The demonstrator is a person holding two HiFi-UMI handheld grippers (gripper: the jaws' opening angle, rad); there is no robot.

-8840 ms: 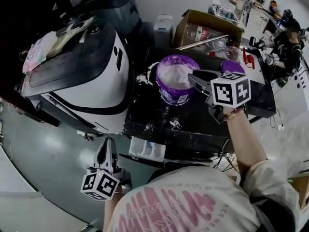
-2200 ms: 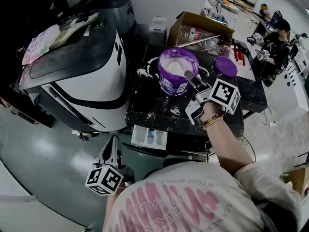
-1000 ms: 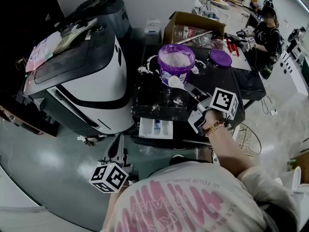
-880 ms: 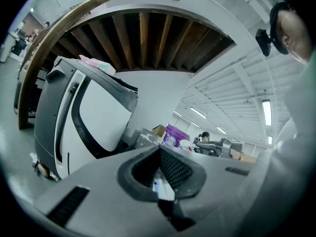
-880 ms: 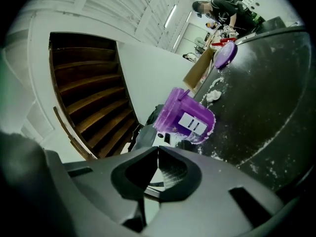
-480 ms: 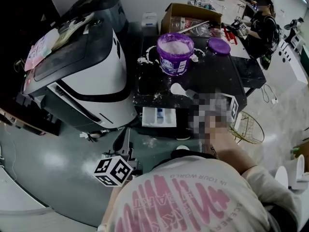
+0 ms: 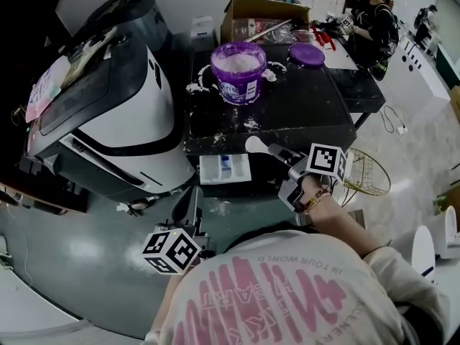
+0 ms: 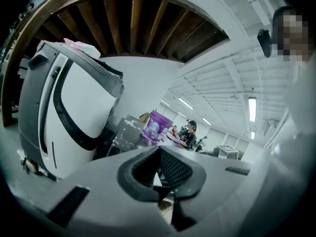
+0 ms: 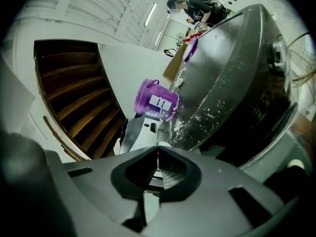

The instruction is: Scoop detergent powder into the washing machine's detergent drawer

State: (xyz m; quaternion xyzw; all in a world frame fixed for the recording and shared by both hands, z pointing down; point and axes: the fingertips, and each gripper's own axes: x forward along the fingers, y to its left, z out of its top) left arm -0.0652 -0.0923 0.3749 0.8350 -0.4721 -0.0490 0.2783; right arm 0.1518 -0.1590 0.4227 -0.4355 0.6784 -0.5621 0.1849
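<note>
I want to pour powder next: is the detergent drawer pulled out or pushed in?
Pulled out. The white detergent drawer juts beyond the front edge of the black top, its compartments showing from above.

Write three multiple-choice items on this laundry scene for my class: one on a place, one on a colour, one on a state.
1. Where is the purple lid? A on the tub; B on the black worktop beside the tub; C in the drawer.
2. What colour is the scoop? A white; B purple; C black.
3. How is the drawer? A pushed shut; B pulled out; C covered by the lid.
Answers: B, the lid lies flat beside the open tub; A, its bowl shows white; B, its compartments show past the worktop's edge.
</note>
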